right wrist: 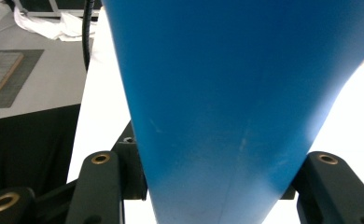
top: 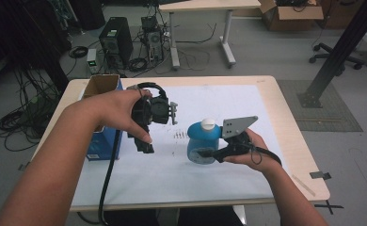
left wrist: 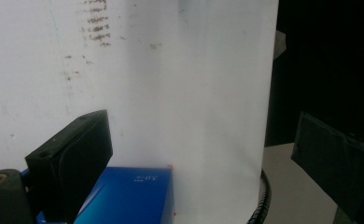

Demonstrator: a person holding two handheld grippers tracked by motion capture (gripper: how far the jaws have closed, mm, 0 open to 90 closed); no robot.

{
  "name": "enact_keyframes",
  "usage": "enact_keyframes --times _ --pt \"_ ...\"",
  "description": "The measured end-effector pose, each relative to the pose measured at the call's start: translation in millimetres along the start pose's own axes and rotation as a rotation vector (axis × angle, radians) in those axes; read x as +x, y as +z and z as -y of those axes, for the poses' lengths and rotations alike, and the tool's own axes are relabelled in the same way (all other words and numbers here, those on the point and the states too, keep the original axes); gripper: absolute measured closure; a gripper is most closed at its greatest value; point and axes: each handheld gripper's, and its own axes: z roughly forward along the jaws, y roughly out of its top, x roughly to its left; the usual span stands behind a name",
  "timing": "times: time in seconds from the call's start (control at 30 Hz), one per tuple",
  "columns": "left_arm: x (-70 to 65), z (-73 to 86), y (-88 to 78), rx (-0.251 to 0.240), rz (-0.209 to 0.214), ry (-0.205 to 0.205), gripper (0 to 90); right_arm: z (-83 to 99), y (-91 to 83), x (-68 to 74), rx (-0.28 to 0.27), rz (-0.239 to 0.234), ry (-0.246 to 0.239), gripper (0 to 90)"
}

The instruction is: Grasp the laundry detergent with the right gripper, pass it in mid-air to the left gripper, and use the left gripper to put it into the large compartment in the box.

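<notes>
A blue bottle (top: 201, 141) with a white cap (top: 208, 124) stands upright a little right of the middle of the white sheet (top: 219, 99). My right gripper (top: 209, 155) is shut on its lower body from the right. In the right gripper view the bottle (right wrist: 227, 93) sits between the two black jaws of that gripper (right wrist: 213, 177). My left gripper (top: 143, 143) hangs above the sheet, pointing down, beside a blue box (top: 107, 139). Its jaws stand wide apart in the left gripper view (left wrist: 201, 135), open, with nothing between them; the box's corner (left wrist: 129, 196) lies below.
A row of small dark marks (top: 179, 135) lies on the sheet between the two grippers. The blue box has an open brown top (top: 100, 85) near the table's left edge. Beyond the table are computer towers (top: 115, 40), cables and another desk (top: 205, 7).
</notes>
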Motion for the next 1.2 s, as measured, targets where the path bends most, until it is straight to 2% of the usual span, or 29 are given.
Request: enact_keyframes --times 0.53,1.2 --pt "2.3 -7.3 5.0 0.001 0.003 0.000 5.3 -8.2 30.1 5.7 -0.021 -0.087 -0.038 45.4" --pt "0.8 -13.6 12.1 0.001 0.015 -0.006 4.9 -19.8 69.9 9.6 -0.043 -0.129 -0.037 45.3"
